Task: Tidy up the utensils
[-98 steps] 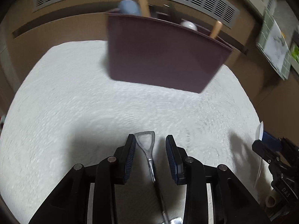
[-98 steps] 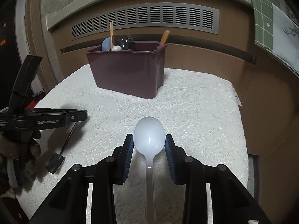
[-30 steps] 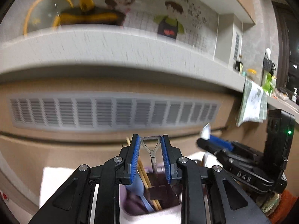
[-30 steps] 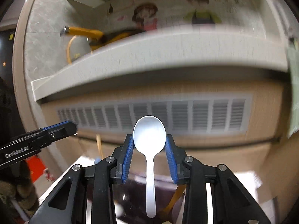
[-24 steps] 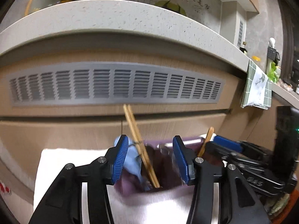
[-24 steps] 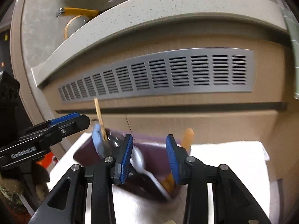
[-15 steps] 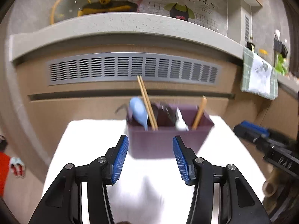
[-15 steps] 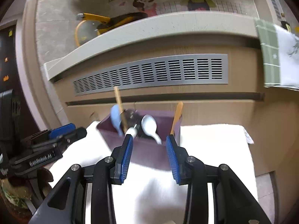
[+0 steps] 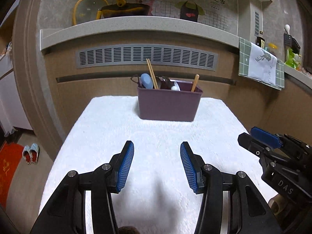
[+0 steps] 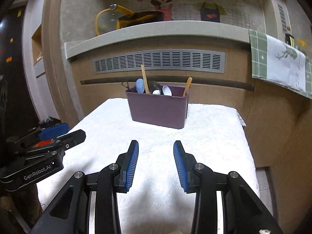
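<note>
1. White textured cloth [image 9: 156, 132] covers the table.
2. Purple bin [image 9: 168, 105] at twelve o'clock holds the utensils [image 9: 156, 81].
3. Left gripper [image 9: 157, 163] and right gripper [image 10: 156, 161] gape wide, empty.
4. Utensils look light, stiff; their handles likely offer the best grip.

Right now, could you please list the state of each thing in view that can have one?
left gripper: open, empty, above the cloth.
right gripper: open, empty, above the cloth.
purple bin: upright at the far end of the white cloth, holding utensils.
chopsticks: standing in the bin, leaning.
blue spoon: in the bin, bowl up.
white spoon: in the bin, bowl up.
wooden handle: standing at the bin's right end.
</note>
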Available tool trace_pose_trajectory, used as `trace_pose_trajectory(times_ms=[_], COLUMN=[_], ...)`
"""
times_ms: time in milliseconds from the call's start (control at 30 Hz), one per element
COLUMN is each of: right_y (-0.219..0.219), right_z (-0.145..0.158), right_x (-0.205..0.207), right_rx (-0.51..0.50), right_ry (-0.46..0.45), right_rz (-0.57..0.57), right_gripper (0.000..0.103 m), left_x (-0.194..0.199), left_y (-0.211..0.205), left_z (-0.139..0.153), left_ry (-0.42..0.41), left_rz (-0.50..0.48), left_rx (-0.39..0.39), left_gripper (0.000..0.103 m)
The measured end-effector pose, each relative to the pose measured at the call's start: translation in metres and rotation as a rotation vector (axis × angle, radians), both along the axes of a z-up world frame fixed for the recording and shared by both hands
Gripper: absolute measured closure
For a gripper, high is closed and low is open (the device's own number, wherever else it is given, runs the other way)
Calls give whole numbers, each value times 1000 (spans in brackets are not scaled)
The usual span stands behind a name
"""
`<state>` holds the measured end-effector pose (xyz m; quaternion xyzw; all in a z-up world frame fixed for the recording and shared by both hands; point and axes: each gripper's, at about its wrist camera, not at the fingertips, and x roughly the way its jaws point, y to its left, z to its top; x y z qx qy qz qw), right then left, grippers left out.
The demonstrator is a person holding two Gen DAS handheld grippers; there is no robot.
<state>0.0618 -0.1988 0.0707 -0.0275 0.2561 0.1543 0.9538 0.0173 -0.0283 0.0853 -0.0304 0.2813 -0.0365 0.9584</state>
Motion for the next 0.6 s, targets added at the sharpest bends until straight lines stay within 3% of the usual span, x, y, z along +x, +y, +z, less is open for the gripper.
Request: trace_pose_trajectory(times_ms=[600], right_y=[-3], right_z=[4], right_x=[-21], right_rx=[-4], right_ry=[-15], right_rz=[-20], right_gripper=[68], left_x=[-10], left_y=[-2], left_z=[4], left_ry=[-2], left_rz=[16], left_rx=[11], left_gripper=[53])
